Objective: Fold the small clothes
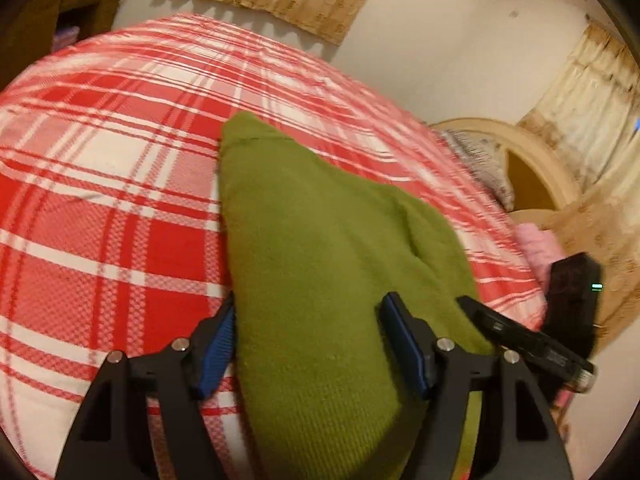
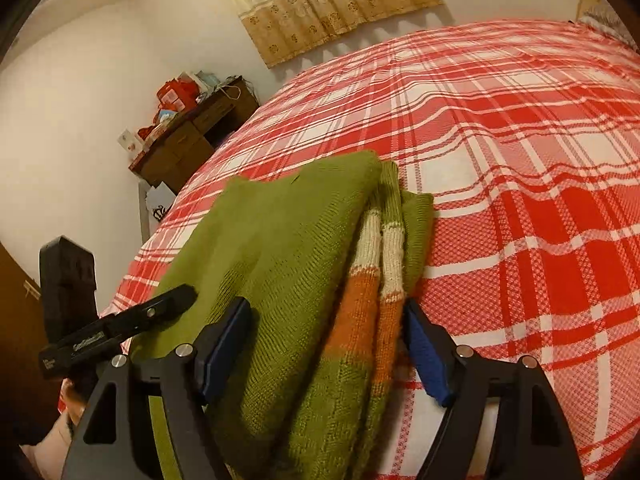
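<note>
The olive-green knitted garment with orange and cream stripes [image 2: 304, 264] is seen already folded lengthwise on the red-and-white checked bed [image 2: 520, 200]; a further fold is judged outstanding; the left hand-held gripper [image 1: 308, 340] and right hand-held gripper [image 2: 328, 340] are held wide open astride it, nothing gripped.

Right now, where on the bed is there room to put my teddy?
The red-and-white checked bedspread lies bare beyond the folded green knitted sweater, toward the beige curtain, and on both sides of it. It is crowded near the front edge, where both claws hang over the sweater.

Warm indoor light, fisheye-warped, slightly blurred
</note>
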A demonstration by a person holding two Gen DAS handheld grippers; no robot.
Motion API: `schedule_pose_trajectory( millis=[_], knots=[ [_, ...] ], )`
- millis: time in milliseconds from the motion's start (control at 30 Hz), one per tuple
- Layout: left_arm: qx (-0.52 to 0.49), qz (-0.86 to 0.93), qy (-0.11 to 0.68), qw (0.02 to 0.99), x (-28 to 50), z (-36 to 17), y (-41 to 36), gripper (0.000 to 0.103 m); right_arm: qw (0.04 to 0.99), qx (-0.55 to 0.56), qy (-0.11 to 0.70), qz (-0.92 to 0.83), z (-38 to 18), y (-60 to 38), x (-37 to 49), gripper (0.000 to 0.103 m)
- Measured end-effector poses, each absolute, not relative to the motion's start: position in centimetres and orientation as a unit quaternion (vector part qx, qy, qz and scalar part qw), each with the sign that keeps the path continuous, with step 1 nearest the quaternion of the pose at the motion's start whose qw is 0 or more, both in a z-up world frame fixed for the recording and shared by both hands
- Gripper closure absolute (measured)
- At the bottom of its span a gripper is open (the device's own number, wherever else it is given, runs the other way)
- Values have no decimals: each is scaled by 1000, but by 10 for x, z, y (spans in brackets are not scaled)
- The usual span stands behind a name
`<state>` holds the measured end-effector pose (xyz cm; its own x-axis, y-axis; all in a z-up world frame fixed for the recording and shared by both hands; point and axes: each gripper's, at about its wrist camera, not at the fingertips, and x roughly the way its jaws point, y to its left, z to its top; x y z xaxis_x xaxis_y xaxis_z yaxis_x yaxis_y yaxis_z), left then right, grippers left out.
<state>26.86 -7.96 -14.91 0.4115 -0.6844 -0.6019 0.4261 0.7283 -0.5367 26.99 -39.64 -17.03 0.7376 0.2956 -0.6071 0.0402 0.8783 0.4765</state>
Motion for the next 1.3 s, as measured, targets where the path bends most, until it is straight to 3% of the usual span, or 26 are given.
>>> schedule_pose_trajectory(
  millis=[200,233,300,500,667,900,1033,1133,1267,1300],
  knots=[
    [-134,-340,426,828,268,-147,-86,32,901,232,359,73,-172,-393,275,28],
    [-132,-338,426,829,268,-147,-86,32,903,223,360,72,-171,-390,275,32],
    [-119,-328,426,835,268,-146,-91,37,904,215,359,83,-170,-385,273,56],
    [-84,-307,428,846,262,-142,-101,49,906,220,357,54,-164,-375,266,70],
    [-46,-293,444,845,247,-130,-102,59,901,239,358,52,-150,-365,241,73],
    [-13,-303,520,799,190,-122,-84,58,878,259,391,100,-146,-351,165,73],
    [-15,-298,516,802,176,-130,-78,39,874,260,398,97,-158,-346,134,73],
    [-22,-289,518,805,187,-135,-86,32,878,264,394,71,-163,-348,135,63],
    [-11,-279,512,812,196,-139,-97,26,877,267,396,56,-171,-351,154,33],
    [-13,-278,509,814,197,-140,-98,27,876,272,393,60,-175,-352,160,32]
  ],
)
